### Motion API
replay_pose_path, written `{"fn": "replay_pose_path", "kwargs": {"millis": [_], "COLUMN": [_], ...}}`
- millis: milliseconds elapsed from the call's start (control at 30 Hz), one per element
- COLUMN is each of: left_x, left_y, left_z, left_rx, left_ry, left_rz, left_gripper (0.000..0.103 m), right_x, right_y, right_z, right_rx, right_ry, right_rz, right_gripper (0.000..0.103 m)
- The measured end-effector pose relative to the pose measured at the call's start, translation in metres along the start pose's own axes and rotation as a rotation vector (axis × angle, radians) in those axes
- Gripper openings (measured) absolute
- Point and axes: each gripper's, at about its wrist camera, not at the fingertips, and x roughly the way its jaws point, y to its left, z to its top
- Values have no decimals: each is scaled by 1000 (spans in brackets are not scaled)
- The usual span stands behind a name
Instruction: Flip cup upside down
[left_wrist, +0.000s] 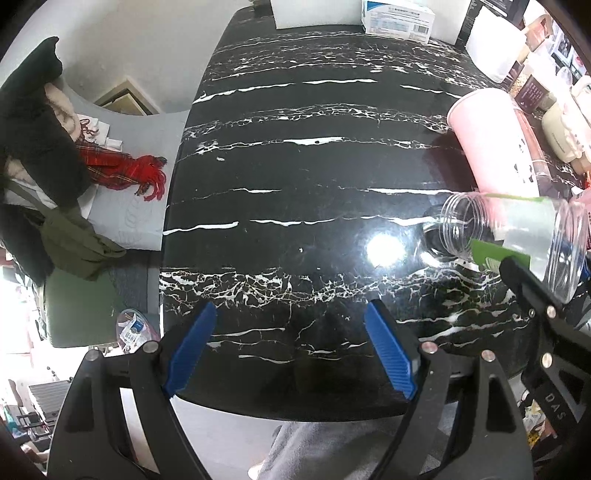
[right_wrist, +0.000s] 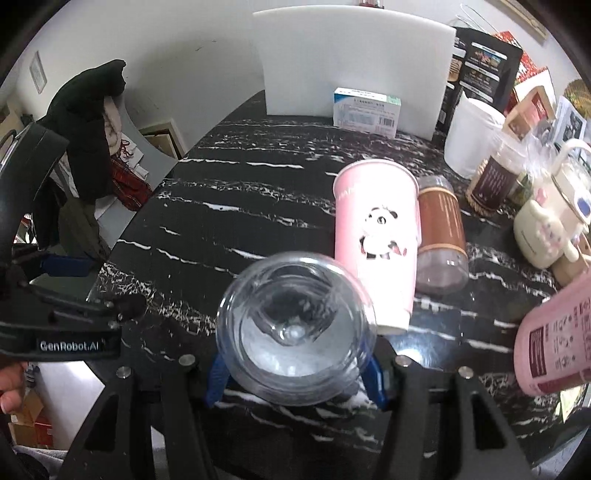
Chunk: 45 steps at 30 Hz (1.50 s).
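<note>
The cup is a clear plastic jar (right_wrist: 295, 328) with a threaded mouth and a green label. My right gripper (right_wrist: 295, 373) is shut on it, its blue pads on either side; the jar's base faces the camera. In the left wrist view the jar (left_wrist: 517, 236) is held tilted on its side above the black marble table (left_wrist: 295, 184), mouth pointing left and down, with the right gripper's arm (left_wrist: 546, 325) below it. My left gripper (left_wrist: 290, 350) is open and empty over the table's near edge, left of the jar.
A pink panda cup (right_wrist: 376, 240) stands upside down just behind the jar, a brown jar (right_wrist: 441, 236) beside it. A pink bottle (right_wrist: 554, 339), mugs and boxes crowd the right side. A white board (right_wrist: 351, 62) and a medicine box (right_wrist: 365, 110) stand at the back.
</note>
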Motion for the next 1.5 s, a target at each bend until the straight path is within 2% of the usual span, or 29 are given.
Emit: {"fn": "replay_pose_path", "kwargs": {"millis": [567, 967, 1500], "left_x": [-4, 0, -5], "left_y": [11, 11, 10], "left_z": [12, 22, 25], "left_rx": [-33, -47, -71], "left_ry": [-16, -9, -9], "left_rz": [9, 19, 29], "left_gripper": [82, 82, 82], "right_x": [3, 30, 38], "right_y": [12, 17, 19], "right_z": [25, 51, 59], "right_rx": [-72, -112, -144], "right_ry": [-51, 4, 25], "right_rz": [14, 38, 47], "right_gripper": [59, 60, 60]}}
